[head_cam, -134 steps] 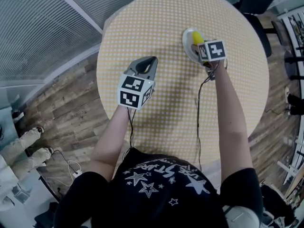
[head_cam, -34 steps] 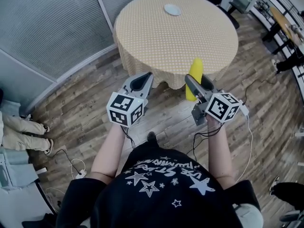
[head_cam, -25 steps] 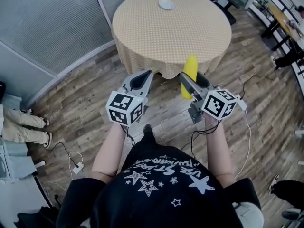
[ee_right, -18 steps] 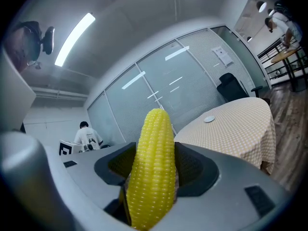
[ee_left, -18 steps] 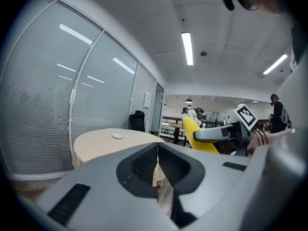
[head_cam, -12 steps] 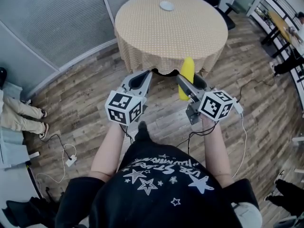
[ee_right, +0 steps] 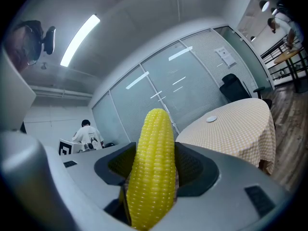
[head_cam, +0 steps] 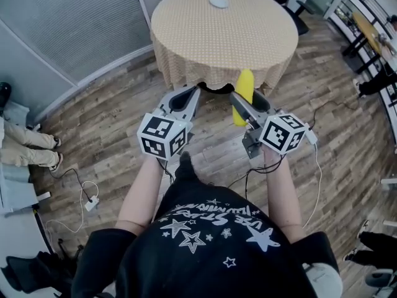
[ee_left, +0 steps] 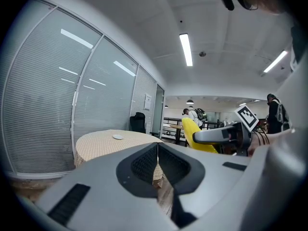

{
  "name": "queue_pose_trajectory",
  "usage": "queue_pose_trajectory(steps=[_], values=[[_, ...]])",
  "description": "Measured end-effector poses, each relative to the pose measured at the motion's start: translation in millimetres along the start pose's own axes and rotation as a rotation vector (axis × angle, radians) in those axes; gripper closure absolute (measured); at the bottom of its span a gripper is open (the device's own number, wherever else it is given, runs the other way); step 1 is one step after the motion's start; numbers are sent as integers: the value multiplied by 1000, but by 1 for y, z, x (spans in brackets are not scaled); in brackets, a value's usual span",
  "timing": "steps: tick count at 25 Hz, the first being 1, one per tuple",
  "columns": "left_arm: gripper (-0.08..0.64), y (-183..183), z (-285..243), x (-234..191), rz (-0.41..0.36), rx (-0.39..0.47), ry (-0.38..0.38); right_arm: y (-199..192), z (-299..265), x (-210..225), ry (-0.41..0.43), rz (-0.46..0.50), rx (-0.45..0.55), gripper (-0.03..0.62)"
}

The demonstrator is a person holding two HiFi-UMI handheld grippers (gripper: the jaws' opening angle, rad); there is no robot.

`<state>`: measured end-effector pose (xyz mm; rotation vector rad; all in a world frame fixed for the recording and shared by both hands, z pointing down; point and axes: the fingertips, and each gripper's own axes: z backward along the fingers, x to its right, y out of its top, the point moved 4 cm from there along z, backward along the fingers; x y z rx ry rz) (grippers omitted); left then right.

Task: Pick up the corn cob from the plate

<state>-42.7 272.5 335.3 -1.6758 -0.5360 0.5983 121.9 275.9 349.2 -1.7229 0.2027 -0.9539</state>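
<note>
1. Right gripper view shows the right gripper (ee_right: 155,163) clamped on the corn cob (ee_right: 153,143). Both padded jaws press against the cob's sides, and its yellow kernels fill the gap between them.
2. The cob's long axis runs along the jaws. Its rounded tip sticks out well past the jaw ends and points toward the table (ee_right: 236,129), while its lower end is hidden down inside the gripper.
3. Head view places the cob in the air over the wooden floor (head_cam: 105,129), just short of the round table's near edge and touching nothing but the jaws.
4. The small white plate (head_cam: 218,2) sits near the table's far edge with nothing on it, well apart from the cob.
5. The left gripper (head_cam: 184,99) has its jaws pressed together with nothing between them. It is held just beside the right gripper, level with it, on the cob's left.
6. The pick-up looks finished, since the cob is off the plate and inside the right claw. Any next move would fall to the right hand, with no reach needed.
7. A round cob that sticks out this far could pivot or slide if the squeeze eased, so a steady grip seems the main concern.
</note>
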Motion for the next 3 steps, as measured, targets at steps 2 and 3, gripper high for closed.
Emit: queue_pose_trajectory(steps=[2,3], values=[[549,0,3,1,-2,3,1,-1,1,-2,-1,3,1,331],[549,0,4,2,-4,4,2,-1,2,-3,-1,5,2,331]])
